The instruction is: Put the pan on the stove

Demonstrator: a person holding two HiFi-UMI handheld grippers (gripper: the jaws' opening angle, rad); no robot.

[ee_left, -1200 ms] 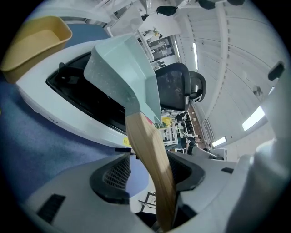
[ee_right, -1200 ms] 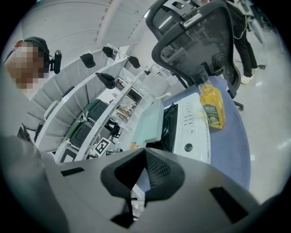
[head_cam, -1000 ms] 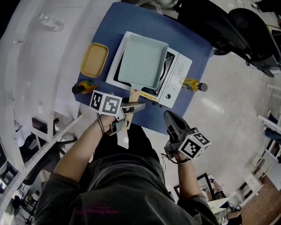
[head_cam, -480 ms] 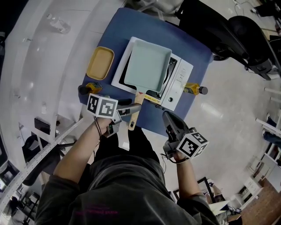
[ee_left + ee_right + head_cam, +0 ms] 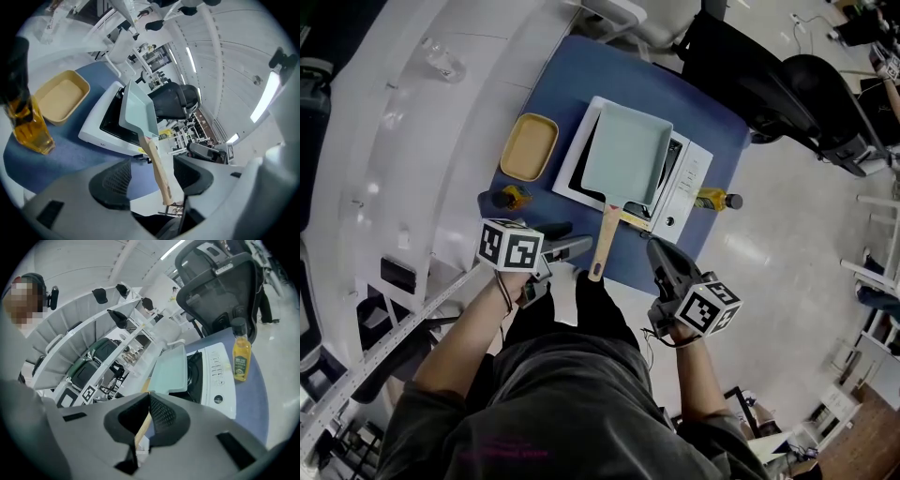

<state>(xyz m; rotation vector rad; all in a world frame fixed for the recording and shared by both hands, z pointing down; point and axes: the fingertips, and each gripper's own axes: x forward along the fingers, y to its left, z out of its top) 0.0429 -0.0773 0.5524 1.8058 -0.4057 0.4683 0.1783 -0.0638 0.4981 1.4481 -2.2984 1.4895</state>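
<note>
A pale green square pan (image 5: pixel 626 155) lies on the white tabletop stove (image 5: pixel 682 186), and its wooden handle (image 5: pixel 602 242) sticks out past the table's near edge. My left gripper (image 5: pixel 574 239) hangs just left of the handle's end and is open. In the left gripper view the handle (image 5: pixel 157 164) runs through the wide gap of the left gripper (image 5: pixel 152 177), and neither pad touches it. My right gripper (image 5: pixel 659 253) is shut and empty, off the table's near edge to the right of the handle. In its own view the right gripper (image 5: pixel 149 404) has its pads together.
A yellow tray (image 5: pixel 530 147) and an oil bottle (image 5: pixel 511 198) sit left of the stove on the blue table (image 5: pixel 609 66). A second oil bottle (image 5: pixel 712 200) stands at the stove's right. Black office chairs (image 5: pixel 787 75) are beyond the table, and a white curved desk (image 5: pixel 384 141) runs along the left.
My left gripper let go of the pan's handle and drew back to the left of it. The pan stays on the stove. The right gripper has barely moved.
</note>
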